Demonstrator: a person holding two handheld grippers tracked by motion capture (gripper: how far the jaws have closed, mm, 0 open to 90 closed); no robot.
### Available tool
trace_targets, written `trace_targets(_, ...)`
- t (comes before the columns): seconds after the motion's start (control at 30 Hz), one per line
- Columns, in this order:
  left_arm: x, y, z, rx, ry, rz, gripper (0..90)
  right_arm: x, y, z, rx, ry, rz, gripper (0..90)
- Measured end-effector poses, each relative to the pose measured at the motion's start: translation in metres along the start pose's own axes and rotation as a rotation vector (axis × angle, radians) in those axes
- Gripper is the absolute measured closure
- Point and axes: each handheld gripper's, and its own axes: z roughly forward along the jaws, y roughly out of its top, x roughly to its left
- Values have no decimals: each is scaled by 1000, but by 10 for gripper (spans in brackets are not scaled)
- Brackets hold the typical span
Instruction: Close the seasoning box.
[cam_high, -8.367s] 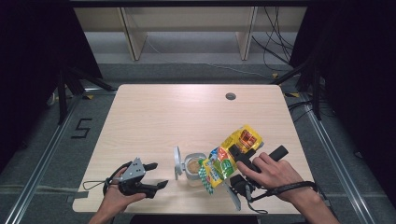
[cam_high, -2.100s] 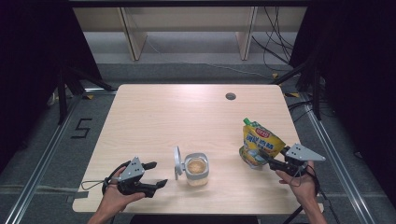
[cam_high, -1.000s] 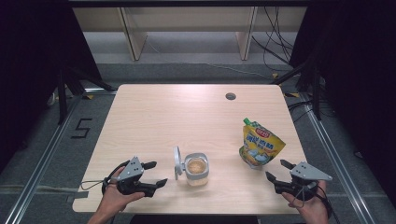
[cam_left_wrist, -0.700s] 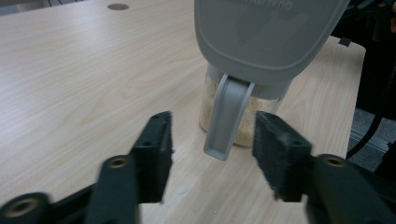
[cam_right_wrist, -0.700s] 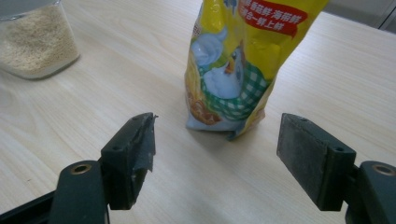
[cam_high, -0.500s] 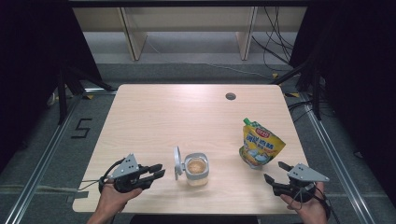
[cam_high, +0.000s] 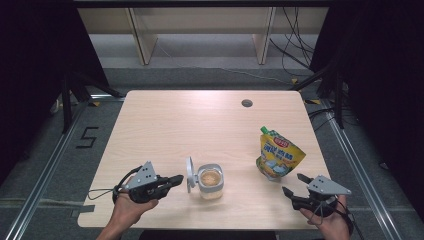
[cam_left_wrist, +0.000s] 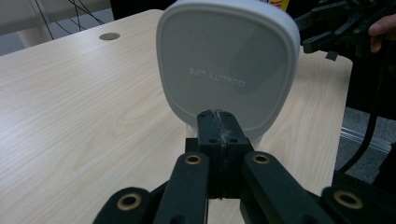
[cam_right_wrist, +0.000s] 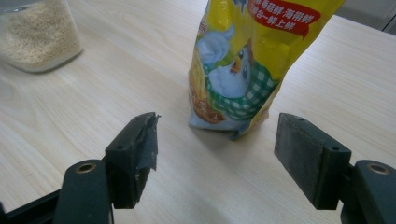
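A small clear jar (cam_high: 210, 181) of beige grains stands near the table's front edge, its white hinged lid (cam_high: 190, 174) flipped up on the left side. My left gripper (cam_high: 177, 178) points at that lid from the left. Its jaws have just closed and are shut with nothing between them, and in the left gripper view the gripper (cam_left_wrist: 218, 122) sits just short of the lid (cam_left_wrist: 229, 60). A yellow stand-up pouch (cam_high: 278, 156) stands at the right. My right gripper (cam_high: 293, 183) is open just in front of it. In the right gripper view the pouch (cam_right_wrist: 247, 60) lies beyond the gripper (cam_right_wrist: 215, 149), not between the jaws.
The light wooden table (cam_high: 200, 120) has a cable hole (cam_high: 246, 103) near its far edge. A wooden shelf unit (cam_high: 200, 30) stands on the floor behind it. Dark frames flank both sides. The jar (cam_right_wrist: 32, 32) appears at the upper left of the right gripper view.
My left gripper's jaws have closed from wide open and the hand has lifted slightly toward the jar's lid. The right gripper, pouch and jar have stayed put over the last second.
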Motion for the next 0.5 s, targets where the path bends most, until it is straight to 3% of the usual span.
trace_targets(0.03, 0, 1, 1, -3, -6, 0, 891, 2, 0, 0, 15, 7, 18, 310)
trace_targets(0.1, -1, 5, 1, 0, 4, -1, 891, 0, 0, 1, -1, -3, -13, 312)
trace_targets(0.2, -3, 9, 3, -8, -3, -2, 891, -1, 0, 1, -1, 1, -17, 312)
trace_targets(0.27, -4, 11, 4, -8, -8, 3, 891, -1, 0, 1, 1, 5, -13, 312)
trace_targets(0.3, -4, 11, 4, -7, -10, 11, 891, 1, 0, 0, 14, 20, 13, 312)
trace_targets(0.4, -5, 14, 6, -11, -10, 5, 891, -1, 0, 1, -1, 2, -19, 312)
trace_targets(0.5, -6, 16, 7, -13, -12, 9, 891, -1, 0, 1, 3, 7, -15, 314)
